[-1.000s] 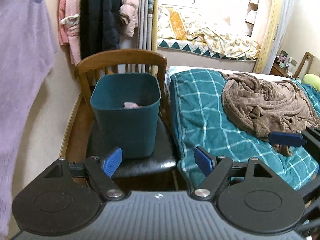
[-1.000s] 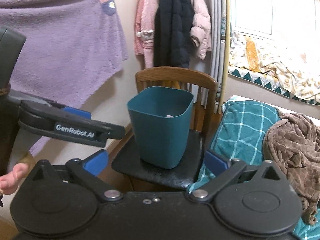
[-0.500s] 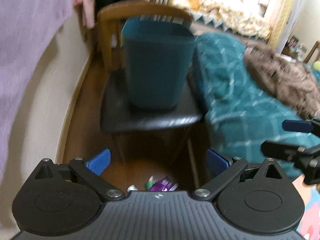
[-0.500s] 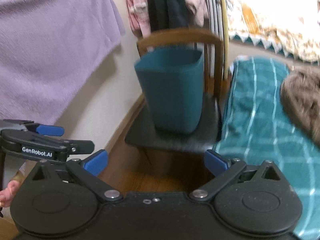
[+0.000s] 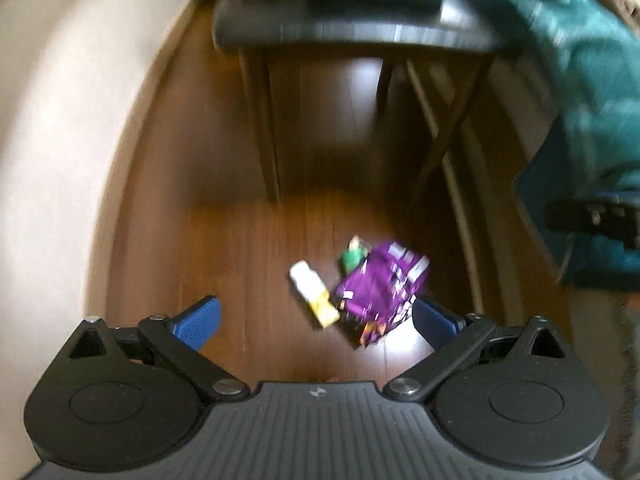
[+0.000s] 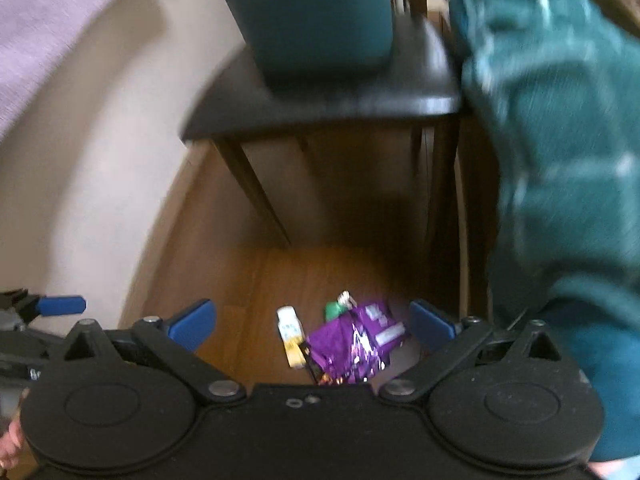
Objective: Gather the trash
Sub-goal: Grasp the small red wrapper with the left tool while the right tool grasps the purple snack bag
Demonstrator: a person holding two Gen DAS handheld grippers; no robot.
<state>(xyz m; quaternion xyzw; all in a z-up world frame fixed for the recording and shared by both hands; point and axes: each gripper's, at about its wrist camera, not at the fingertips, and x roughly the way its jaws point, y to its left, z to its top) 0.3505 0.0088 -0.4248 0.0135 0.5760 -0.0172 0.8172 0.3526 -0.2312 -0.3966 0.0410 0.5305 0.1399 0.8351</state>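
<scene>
On the wooden floor in front of the chair, a purple wrapper, a white-and-yellow packet and a small green scrap lie bunched together. Both the left gripper and the right gripper have their fingers spread wide, holding nothing. Best to take one piece per gripper, pinching the wrapper at a raised crease, then carrying it up to the teal bin. Print on the packets is too blurred to read.
</scene>
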